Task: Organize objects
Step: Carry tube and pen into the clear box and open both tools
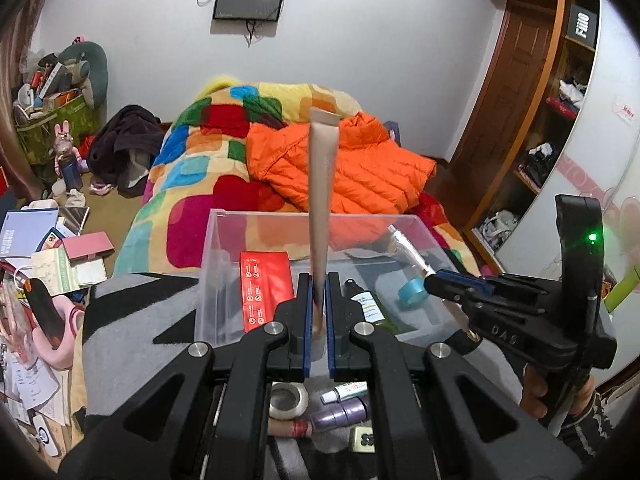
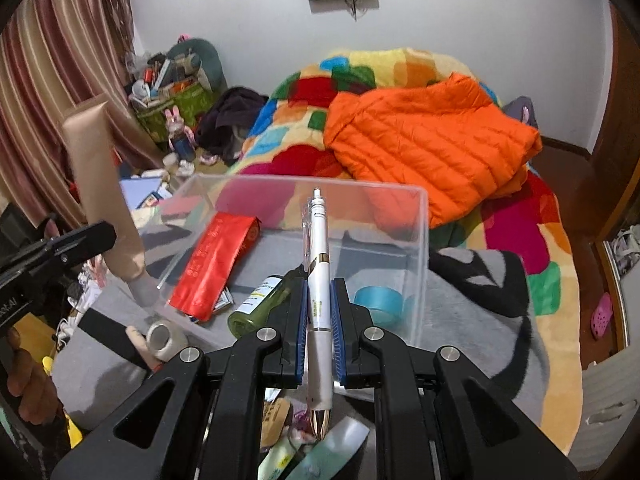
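Observation:
My left gripper (image 1: 319, 304) is shut on a beige tube (image 1: 321, 184), held upright at the near edge of a clear plastic box (image 1: 224, 248); the tube (image 2: 100, 184) also shows at the left of the right wrist view. My right gripper (image 2: 319, 312) is shut on a white pen (image 2: 319, 264), pointing over the box's (image 2: 420, 240) near right side. In the box lie a red packet (image 2: 216, 264), a green bottle (image 2: 264, 300) and a blue tape roll (image 2: 378, 300). The right gripper (image 1: 460, 284) shows at the right of the left wrist view.
The box stands on a grey and black blanket (image 2: 472, 320) at the foot of a bed with an orange jacket (image 2: 424, 140). A white tape roll (image 1: 288, 400), purple tubes (image 1: 344, 414) and small items lie beneath my grippers. Clutter covers the floor at left (image 1: 44, 264).

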`<state>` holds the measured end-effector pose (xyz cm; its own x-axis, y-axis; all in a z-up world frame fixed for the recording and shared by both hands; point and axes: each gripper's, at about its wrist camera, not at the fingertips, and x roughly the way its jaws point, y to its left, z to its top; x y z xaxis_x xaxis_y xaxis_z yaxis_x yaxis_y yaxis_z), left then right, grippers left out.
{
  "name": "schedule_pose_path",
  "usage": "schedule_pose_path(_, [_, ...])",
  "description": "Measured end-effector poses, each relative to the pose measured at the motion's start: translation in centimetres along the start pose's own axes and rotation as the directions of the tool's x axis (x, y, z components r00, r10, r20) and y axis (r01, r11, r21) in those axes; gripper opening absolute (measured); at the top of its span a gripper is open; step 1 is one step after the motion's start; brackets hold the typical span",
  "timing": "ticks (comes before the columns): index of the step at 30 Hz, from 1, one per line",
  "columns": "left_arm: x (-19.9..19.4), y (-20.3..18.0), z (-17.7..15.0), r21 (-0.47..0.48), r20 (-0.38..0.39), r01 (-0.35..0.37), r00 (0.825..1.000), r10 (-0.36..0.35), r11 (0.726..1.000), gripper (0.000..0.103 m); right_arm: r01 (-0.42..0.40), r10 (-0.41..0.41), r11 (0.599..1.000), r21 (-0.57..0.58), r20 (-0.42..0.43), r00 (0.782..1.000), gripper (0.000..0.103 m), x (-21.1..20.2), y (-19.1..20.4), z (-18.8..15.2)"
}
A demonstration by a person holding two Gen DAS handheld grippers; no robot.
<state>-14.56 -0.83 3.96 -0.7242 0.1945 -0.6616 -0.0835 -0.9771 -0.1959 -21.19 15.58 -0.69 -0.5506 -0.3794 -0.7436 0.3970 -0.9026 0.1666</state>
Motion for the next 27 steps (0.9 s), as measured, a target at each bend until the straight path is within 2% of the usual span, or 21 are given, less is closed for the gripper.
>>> schedule_pose_path(5, [2.0,0.1,0.0,-0.020,-0.067,0.033,0.997,-0.035,0.999,0.005,-0.011,0.010,1.000,-0.013,-0.062,0.998,0.010,2.2,0.2,0.0])
schedule_pose_path(8, [2.8,-0.1,-0.5,-0.008,-0.088,0.023,0.996,-0.024,1.000,0.005,-0.008,0.006,1.000,-0.023,-0.080,0.997,0.010,2.8,0.5,-0.2])
schedule_pose_path(15, [2.1,-0.5,-1.1,0.012,-0.077,0.019,0.997,-0.018,1.000,0.008,-0.002,-0.001,0.999,-0.042,-0.063,0.998,0.011,1.8,0.7,-0.3])
schedule_pose_path(18, [1.3,-0.4,-1.2,0.020,-0.060,0.014,0.998,-0.012,1.000,0.018,-0.017,0.014,0.999,-0.045,-0.050,0.999,0.019,0.9,0.8,-0.1])
schedule_pose_path(23, [-0.7,-0.3,-1.4,0.032,0.005,-0.032,0.999,0.032,0.999,0.054,0.005,-0.004,0.999,-0.051,0.016,1.000,0.044,-1.6,1.2,-0.3])
schedule_pose_path(27, [-2.1,-0.2,-1.7,0.056,0.040,-0.071,0.997,0.069,0.996,0.060,0.023,-0.019,0.998,-0.056,0.061,0.998,0.052,-3.6,1.3,-0.7])
